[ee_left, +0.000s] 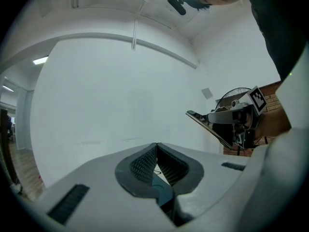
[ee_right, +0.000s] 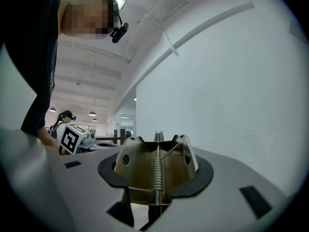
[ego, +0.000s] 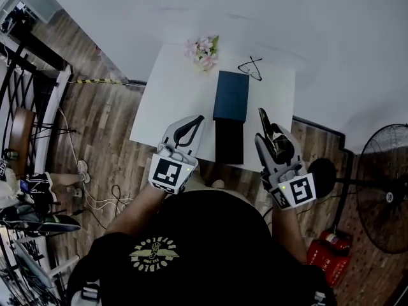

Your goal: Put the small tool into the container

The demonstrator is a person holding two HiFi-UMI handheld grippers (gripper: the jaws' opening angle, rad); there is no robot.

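Brass-toned small tool is grasped by the right tongs, near and right of the dark blue container on the white counter; left tongs clenched on nothing; placing it inside remains.

White table: blue box, glasses (flowers too)

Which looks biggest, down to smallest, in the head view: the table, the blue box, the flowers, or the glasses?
1. table, by far the largest.
2. blue box.
3. flowers and glasses: these two look much alike in size, so I won't rank them.
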